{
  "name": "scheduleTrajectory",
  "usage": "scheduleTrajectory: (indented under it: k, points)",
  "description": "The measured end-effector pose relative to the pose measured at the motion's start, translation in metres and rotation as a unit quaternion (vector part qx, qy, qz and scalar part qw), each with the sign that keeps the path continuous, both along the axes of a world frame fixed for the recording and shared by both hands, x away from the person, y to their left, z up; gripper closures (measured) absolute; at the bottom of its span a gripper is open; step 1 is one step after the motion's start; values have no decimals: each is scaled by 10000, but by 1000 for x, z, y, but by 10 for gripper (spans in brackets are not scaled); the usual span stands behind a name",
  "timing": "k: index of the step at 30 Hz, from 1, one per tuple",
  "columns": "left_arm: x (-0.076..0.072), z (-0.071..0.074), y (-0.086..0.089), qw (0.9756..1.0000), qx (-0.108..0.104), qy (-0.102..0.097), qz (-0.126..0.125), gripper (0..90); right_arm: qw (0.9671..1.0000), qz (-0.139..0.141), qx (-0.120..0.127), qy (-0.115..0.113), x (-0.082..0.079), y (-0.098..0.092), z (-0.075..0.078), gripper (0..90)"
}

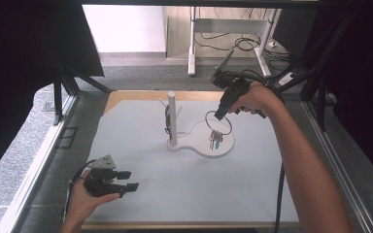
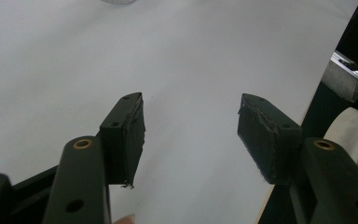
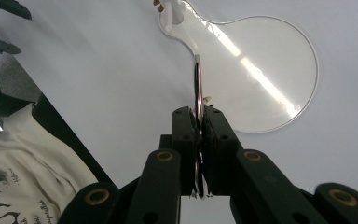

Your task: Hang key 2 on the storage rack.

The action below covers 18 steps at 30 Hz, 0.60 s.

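— Item one?
— Right gripper [image 1: 222, 110], far side of the counter [image 1: 184, 189]. Its jaws are clamping a large metal key ring [image 1: 218, 124] at the upper rim; the keys [image 1: 215, 140] are dangling over the round end of the white base plate [image 1: 223, 148].

— Item two?
— Upright peg stand [image 1: 172, 116] on the same plate, side pegs showing, something dark hanging on it.

— Left gripper [image 1: 126, 180]?
— Sitting low at the near left edge, jaws standing wide apart, gripping nothing.

— Risks?
— The jaws are pinching only a thin wire edge-on. I'm guessing the ring could twist or slip out. And swinging keys could be catching the post, tipping or dragging the light plate.
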<state>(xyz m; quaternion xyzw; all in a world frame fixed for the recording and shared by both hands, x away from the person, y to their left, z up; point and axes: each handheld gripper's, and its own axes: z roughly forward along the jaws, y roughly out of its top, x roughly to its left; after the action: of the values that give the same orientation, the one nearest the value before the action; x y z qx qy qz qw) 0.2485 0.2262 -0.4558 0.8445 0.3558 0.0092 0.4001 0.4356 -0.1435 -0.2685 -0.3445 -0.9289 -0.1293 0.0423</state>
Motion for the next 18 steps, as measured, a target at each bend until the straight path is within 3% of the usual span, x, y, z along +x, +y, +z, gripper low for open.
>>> scheduleTrajectory:
  k: [6, 18]
  points:
    - [0, 0, 1, 10000, -9, -6, -8, 416, 9999, -91, 85, 7, 9, 5, -4, 840]
    - [0, 1, -2, 10000, -86, -16, -34, 416, 9999, -136, -53, -39, 22, 22, -13, 839]
